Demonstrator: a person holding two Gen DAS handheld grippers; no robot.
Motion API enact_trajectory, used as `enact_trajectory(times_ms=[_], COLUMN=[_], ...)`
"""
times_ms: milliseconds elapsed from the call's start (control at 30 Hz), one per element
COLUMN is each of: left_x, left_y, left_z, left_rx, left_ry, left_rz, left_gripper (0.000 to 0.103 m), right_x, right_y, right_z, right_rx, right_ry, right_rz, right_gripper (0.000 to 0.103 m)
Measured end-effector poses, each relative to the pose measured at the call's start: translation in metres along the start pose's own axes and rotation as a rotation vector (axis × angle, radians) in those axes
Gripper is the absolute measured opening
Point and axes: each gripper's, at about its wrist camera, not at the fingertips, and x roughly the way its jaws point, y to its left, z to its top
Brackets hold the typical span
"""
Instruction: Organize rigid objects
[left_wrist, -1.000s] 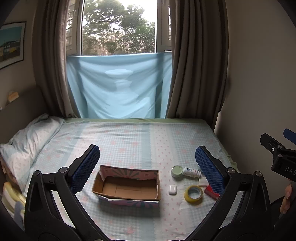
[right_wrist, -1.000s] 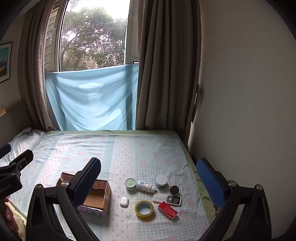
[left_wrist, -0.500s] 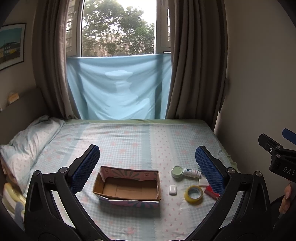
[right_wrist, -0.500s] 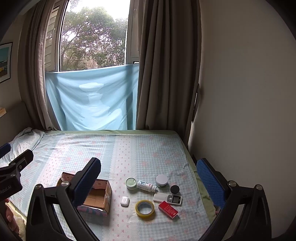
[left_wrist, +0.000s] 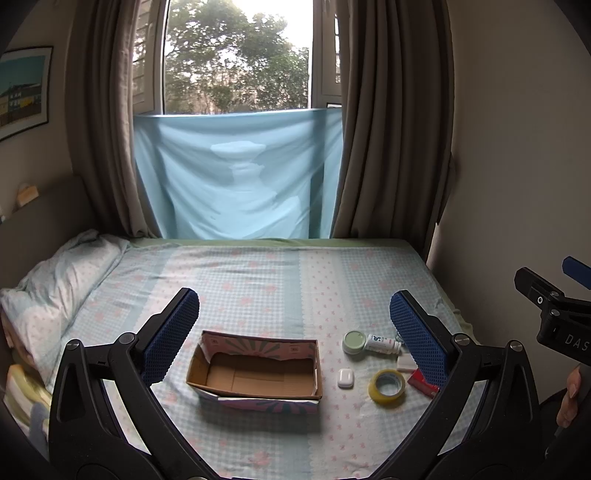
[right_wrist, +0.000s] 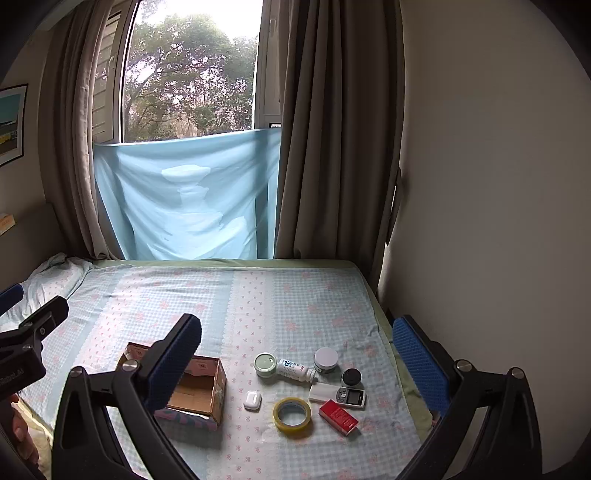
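Right wrist view is showing the right gripper (right_wrist: 295, 354) hanging above the bed (right_wrist: 258, 295) with its blue pads spread wide and nothing between them; left wrist view is showing the left gripper (left_wrist: 291, 325) likewise wide apart and carrying nothing. No object is sitting in the cardboard box (left_wrist: 255, 373) yet, so the sorting appears to be only at its start, with both tools poised for a first pick. The things to be gathered are lying in a loose cluster to the right of the box: a white earbud case (right_wrist: 252, 400), a roll of yellow tape (right_wrist: 292, 414), a red packet (right_wrist: 338, 417), a green-lidded jar (right_wrist: 265, 364), a white bottle (right_wrist: 295, 369) lying on its side touching that jar, a white-lidded jar (right_wrist: 325, 359), a small black cap (right_wrist: 351, 377) and a grey handheld device (right_wrist: 338, 395). The next move is probably calling for the right gripper to descend onto one of the nearer pieces, the earbud case or the tape, closing across its narrow sides, then carrying it left over the box rim. The soft checked sheet is likely giving under any push, so flat items may be sinking and hard to pinch. Behind, brown curtains (right_wrist: 332, 147) are framing a window (right_wrist: 188, 74) half covered by a pale blue cloth (right_wrist: 184, 199).
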Motion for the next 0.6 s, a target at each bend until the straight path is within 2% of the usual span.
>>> enact_trajectory(times_ms=[333,600], left_x=[-0.002,0.012], left_y=[0.005,0.01], left_z=[0.005,0.017], left_rx=[0.002,0.044], left_ry=[-0.007,0.031], left_rz=[-0.012,-0.03], left_gripper=[0.103,0.103], right_x=[-0.003,0.005], right_y=[0.004,0.0], right_z=[0.001,0.004], right_rx=[0.006,0.033], right_ry=[-0.013,0.002], right_rz=[-0.002,-0.004], right_gripper=[0.103,0.103])
